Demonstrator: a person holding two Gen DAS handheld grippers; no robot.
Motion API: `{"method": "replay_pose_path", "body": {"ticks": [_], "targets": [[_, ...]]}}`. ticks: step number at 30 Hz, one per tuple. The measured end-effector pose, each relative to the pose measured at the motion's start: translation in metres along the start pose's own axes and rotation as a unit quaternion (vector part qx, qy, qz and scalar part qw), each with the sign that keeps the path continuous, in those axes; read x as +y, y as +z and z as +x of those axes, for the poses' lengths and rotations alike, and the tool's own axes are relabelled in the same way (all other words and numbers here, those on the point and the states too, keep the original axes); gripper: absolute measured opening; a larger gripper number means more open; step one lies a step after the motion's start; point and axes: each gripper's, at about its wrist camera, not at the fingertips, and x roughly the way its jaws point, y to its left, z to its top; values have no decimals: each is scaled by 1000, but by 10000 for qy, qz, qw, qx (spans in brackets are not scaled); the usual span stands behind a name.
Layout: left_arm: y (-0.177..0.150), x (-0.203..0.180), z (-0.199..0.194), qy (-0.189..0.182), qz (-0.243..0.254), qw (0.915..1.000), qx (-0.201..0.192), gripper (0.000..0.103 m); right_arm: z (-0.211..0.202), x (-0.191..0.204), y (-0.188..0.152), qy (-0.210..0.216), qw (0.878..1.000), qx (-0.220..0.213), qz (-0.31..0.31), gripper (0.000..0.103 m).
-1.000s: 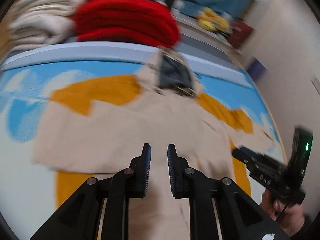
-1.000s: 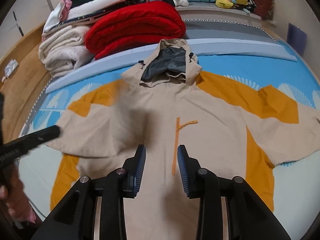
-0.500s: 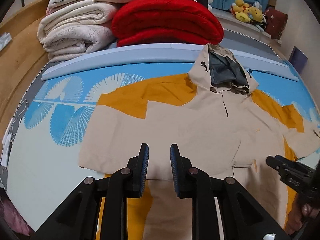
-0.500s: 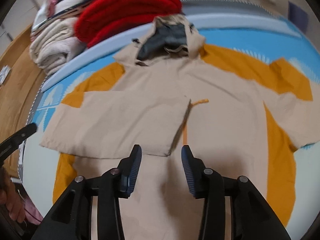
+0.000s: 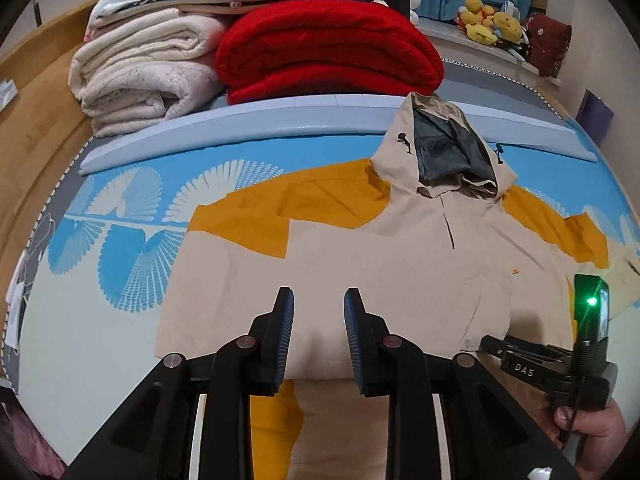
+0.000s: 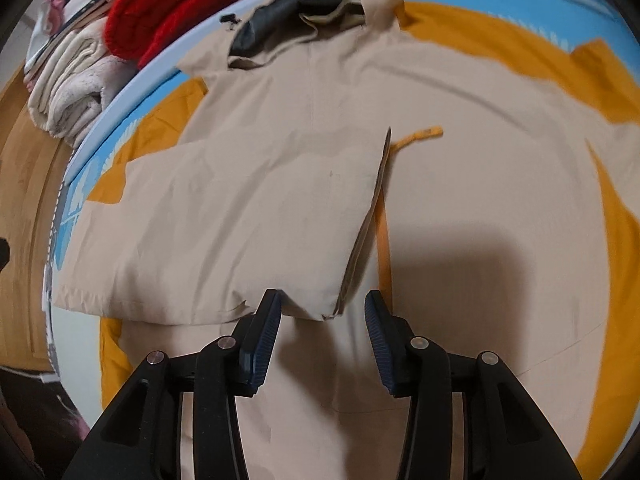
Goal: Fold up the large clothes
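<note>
Currently: jacket (image 5: 400,264) flat on bed (image 5: 80,344), hood far end. Left sleeve (image 6: 240,220) folded across chest, cuff just ahead of right gripper (image 6: 322,316). Left gripper (image 5: 319,312), right gripper: fingers apart, empty. Right sleeve (image 6: 520,64) unfolded, nearer right gripper.

Beige-orange hooded jacket (image 5: 400,256), sleeve folded across

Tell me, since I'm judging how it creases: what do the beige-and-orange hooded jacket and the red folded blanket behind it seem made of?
Beige-and-orange hooded jacket: probably thin woven synthetic shell, matte; it lies flat with crisp edges and a dark smooth hood lining. Red folded blanket: seemingly thick quilted or fleecy fabric, puffy rounded folds.
</note>
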Motion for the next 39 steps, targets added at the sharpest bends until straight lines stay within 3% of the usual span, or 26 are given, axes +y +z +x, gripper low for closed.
{"method": "replay_pose_path", "body": {"ticks": [4,8,13,17,23,25,28,34,39], "targets": [[2,1,0,-24,16,10000,-15,23,4,3,1,-29,9999,-33,115,44],[2,1,0,-43,13,10000,-14,23,1,15,2,-161,9995,-247,-84,13],[2,-1,1,-68,-4,10000,-6,23,-19,24,7,-131,9976,-627,-268,9],[3,-4,0,-117,-2,9999,-28,23,-54,31,13,-136,9918,-1171,-496,8],[1,-9,3,-119,67,9999,10,23,-122,32,22,-296,9674,-2369,-839,7],[1,-10,4,-107,86,9999,22,23,-136,22,26,-404,9626,-2556,-802,7],[1,-11,5,-113,74,9999,42,23,-138,-1,37,-831,9632,-2484,-599,6],[0,-15,7,-153,109,9998,87,23,-115,-57,46,-1419,9721,-1848,265,6],[1,-10,9,-203,54,9997,129,23,-132,-54,42,-1325,9660,-2214,161,6]]}}
